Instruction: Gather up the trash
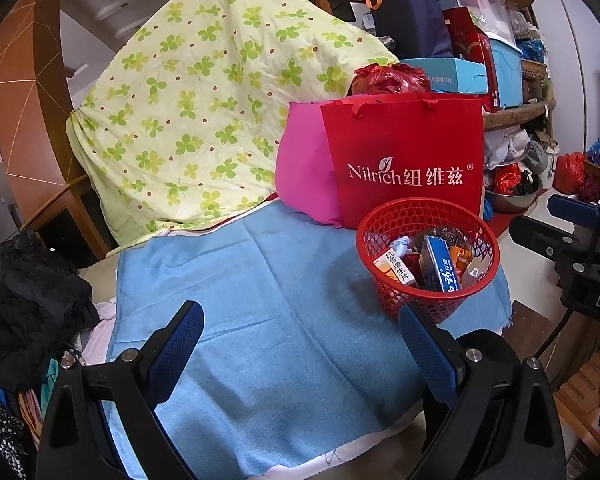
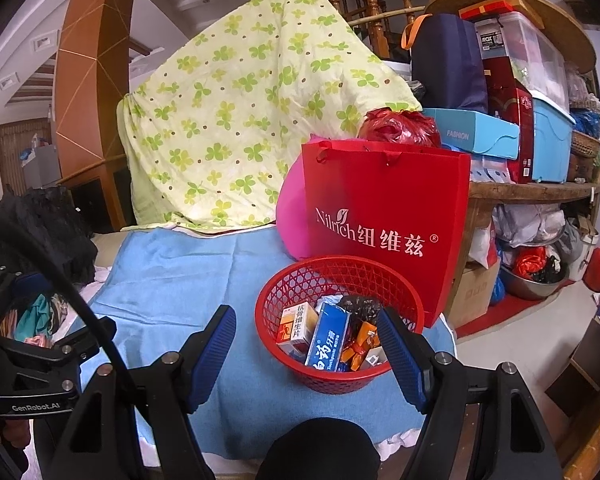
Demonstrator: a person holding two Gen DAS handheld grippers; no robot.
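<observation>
Basket [image 2: 340, 320] red, trash-filled, on blue cloth [image 1: 260, 300] | my left tool [image 1: 300, 344] wide, empty | my right tool [image 2: 308, 344] wide, empty

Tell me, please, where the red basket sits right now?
The red basket sits on the blue cloth, just before the red paper bag, right of centre in both views.
</observation>
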